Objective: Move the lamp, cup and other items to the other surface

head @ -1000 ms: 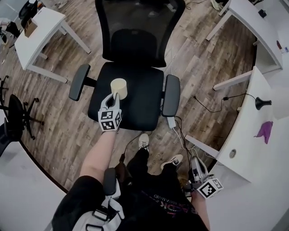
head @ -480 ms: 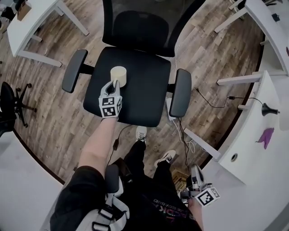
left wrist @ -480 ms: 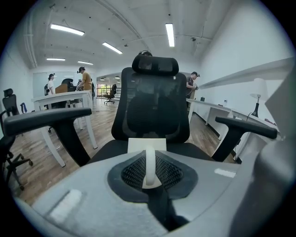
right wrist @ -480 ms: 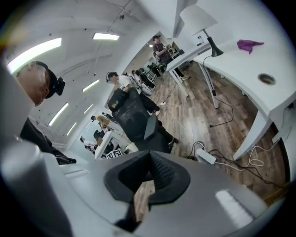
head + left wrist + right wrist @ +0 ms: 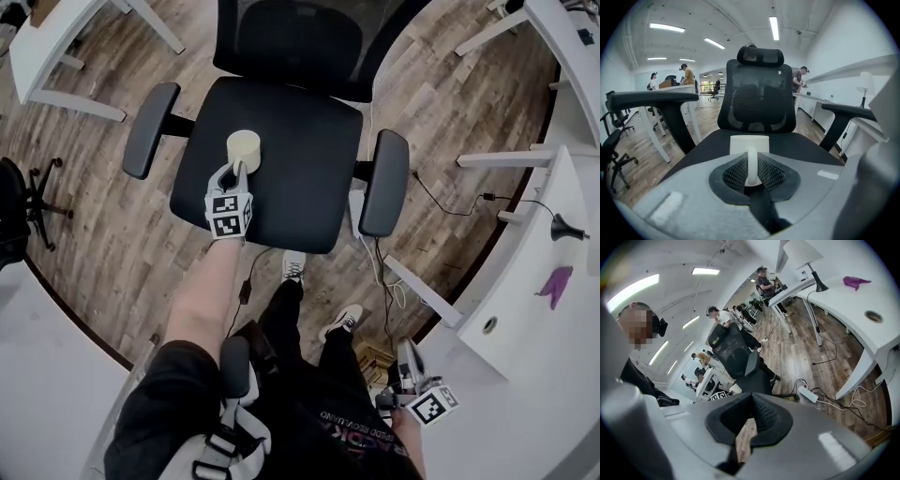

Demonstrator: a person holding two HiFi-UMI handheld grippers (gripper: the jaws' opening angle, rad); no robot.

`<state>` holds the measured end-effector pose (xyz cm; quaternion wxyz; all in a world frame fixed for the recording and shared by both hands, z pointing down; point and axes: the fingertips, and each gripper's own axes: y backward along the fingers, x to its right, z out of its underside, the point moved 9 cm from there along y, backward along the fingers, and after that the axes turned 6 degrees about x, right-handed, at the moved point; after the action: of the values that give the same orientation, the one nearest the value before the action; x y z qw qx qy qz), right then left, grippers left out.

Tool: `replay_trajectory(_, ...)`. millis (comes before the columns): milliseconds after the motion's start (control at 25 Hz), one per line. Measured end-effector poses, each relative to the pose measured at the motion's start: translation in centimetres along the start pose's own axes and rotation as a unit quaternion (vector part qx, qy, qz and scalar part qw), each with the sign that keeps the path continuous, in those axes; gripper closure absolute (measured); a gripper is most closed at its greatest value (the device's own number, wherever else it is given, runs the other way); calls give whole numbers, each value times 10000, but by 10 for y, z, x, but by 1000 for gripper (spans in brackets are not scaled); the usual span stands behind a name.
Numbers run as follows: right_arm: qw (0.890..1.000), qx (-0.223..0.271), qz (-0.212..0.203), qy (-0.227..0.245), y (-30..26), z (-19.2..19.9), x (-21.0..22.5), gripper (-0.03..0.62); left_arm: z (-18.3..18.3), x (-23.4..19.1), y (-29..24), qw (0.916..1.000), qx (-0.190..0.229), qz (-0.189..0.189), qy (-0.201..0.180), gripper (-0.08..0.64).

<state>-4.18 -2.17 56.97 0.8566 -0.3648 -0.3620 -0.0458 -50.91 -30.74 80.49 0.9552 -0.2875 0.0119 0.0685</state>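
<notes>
A cream cup point(image 5: 244, 147) stands upright on the black seat of the office chair point(image 5: 300, 141), as far as the head view shows. My left gripper point(image 5: 234, 172) is shut on its handle from the near side. In the left gripper view the cup point(image 5: 749, 143) sits straight ahead, its handle pinched between the pads of the left gripper point(image 5: 751, 164). My right gripper point(image 5: 405, 349) hangs low by my right side, shut and holding nothing point(image 5: 751, 401). A black-based lamp point(image 5: 561, 228) and a purple cloth point(image 5: 555, 279) rest on the white desk point(image 5: 525, 323) at right.
The chair's armrests point(image 5: 148, 129) point(image 5: 386, 180) flank the seat, and its backrest point(image 5: 757, 101) rises behind the cup. A power strip point(image 5: 357, 208) and cables lie on the wooden floor. Other white desks point(image 5: 56, 47) and people stand farther off.
My left gripper has come down with the cup onto the chair seat. The head view has swung, so the chair sits higher in the frame. The right gripper has barely shifted.
</notes>
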Motion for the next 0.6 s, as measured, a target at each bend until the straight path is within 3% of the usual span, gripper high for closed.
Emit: replay_trajectory(600, 9996, 101, -266, -65, -9, 3, -6, 594, 37, -3, 28, 9963, -847, -17, 111, 494)
